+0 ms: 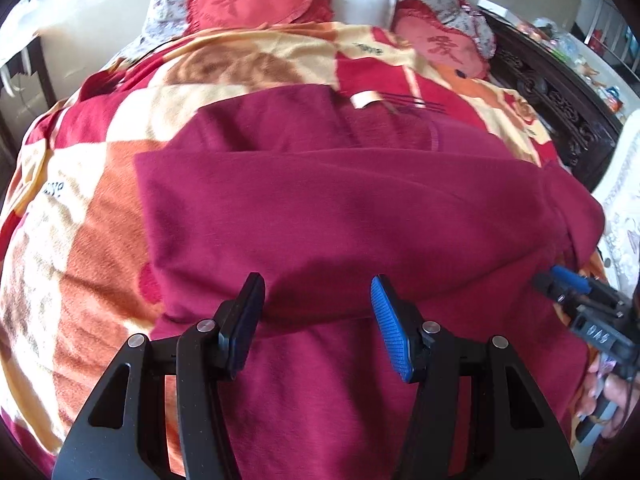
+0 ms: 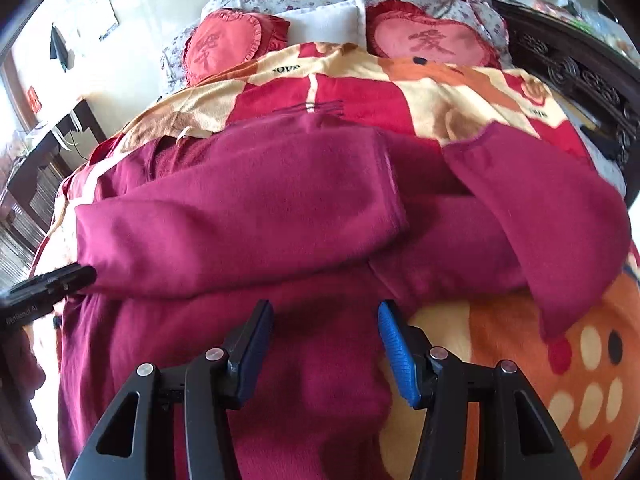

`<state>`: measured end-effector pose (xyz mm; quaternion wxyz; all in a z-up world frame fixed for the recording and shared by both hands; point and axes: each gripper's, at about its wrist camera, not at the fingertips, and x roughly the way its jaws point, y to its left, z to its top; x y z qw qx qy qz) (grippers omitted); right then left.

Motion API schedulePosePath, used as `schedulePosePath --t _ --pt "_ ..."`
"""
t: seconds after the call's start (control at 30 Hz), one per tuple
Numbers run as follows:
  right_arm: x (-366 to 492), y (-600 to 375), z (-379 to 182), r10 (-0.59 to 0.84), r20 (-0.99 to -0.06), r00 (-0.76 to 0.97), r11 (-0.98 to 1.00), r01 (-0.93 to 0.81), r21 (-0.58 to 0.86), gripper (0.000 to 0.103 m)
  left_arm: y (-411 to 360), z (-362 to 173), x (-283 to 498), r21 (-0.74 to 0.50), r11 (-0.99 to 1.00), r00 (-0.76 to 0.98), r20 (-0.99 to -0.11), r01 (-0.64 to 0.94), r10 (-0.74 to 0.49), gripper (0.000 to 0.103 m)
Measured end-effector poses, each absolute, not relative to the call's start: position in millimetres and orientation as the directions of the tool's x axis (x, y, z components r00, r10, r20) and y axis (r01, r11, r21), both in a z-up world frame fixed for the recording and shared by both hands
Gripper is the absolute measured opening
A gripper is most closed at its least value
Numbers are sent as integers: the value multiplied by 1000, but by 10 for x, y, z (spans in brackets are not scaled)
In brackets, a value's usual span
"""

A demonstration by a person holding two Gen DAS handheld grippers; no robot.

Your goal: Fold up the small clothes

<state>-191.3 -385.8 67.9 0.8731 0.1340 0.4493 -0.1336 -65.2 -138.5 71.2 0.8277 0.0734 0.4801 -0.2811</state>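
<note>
Across the patterned blanket lies my maroon garment, one sleeve already folded over its body and the other sleeve trailing off toward the blanket's right side. My left gripper hovers spread above the garment's near half, pinching nothing. My right gripper is also spread, empty, over the garment's lower right edge. I judge the loose sleeve comes next: I should pinch near its cuff, lift only slightly, and lay it flat across the body without dragging the folded layer.
</note>
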Motion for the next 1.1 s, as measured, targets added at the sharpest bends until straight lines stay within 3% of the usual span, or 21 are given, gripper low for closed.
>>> schedulePosePath --t 0.1,0.2,0.43,0.6,0.87,1.03,1.1 --pt "-2036 -3910 523 -123 -853 508 920 380 94 54 -1528 637 -695 -145 820 357 -848 554 -391 55" --pt "-2188 -4034 469 -63 -848 526 898 400 182 54 -1637 523 -731 -141 810 333 -861 569 -384 55" --pt "-2515 -4487 1022 -173 -722 670 856 465 226 54 -1711 418 -790 -93 805 355 -863 586 -359 61" --pt "-2223 -4783 1174 -265 -719 642 847 512 145 54 -1727 407 -774 -98 808 352 -865 582 -358 63" --pt "-1643 -4873 952 -284 -778 561 879 477 24 54 -1752 399 -802 -75 799 355 -868 597 -346 65" --pt "-1459 -4868 761 -377 -789 485 880 453 -142 54 -1767 383 -791 -77 797 353 -868 600 -349 67" --pt "-1459 -4927 718 -378 -788 486 880 452 -143 48 -1773 381 -797 -74 796 355 -868 601 -348 68"
